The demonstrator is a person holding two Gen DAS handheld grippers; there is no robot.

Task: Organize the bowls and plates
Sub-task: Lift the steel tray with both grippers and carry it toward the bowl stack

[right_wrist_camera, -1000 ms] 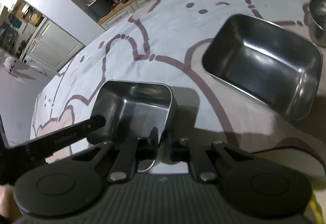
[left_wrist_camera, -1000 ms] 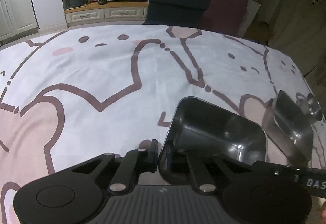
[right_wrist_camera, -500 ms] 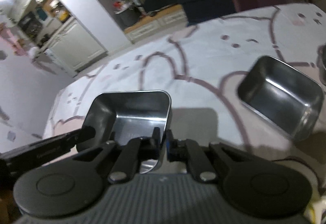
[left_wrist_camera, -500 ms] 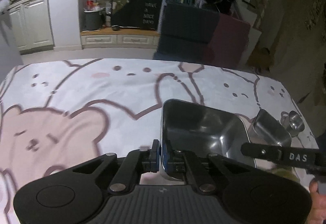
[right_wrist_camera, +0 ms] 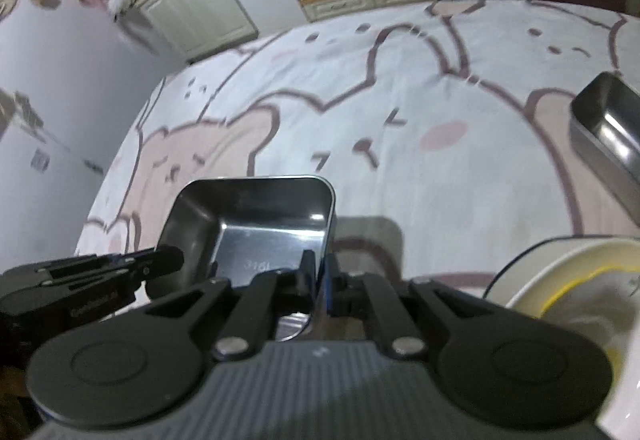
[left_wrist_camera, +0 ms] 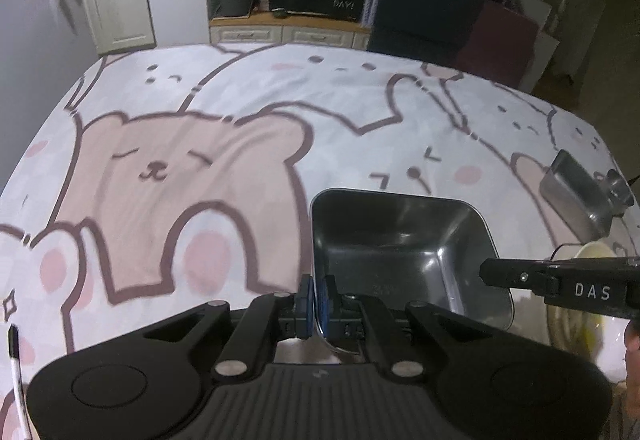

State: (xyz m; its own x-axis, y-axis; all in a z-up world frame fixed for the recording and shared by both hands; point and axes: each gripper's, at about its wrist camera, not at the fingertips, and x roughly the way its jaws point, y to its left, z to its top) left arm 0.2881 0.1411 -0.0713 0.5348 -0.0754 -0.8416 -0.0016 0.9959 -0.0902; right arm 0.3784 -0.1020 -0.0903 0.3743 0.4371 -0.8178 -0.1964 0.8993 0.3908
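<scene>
Both the left gripper (left_wrist_camera: 316,302) and right gripper (right_wrist_camera: 318,282) have jaws pinched tight on opposite rim edges of the square stainless-steel tray (left_wrist_camera: 400,240), probably light, rigid and slippery.

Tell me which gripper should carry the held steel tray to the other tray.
Right, probably. Both the right gripper and left gripper clamp the held tray, but the other tray lies off to the right, on the right gripper's side.
</scene>
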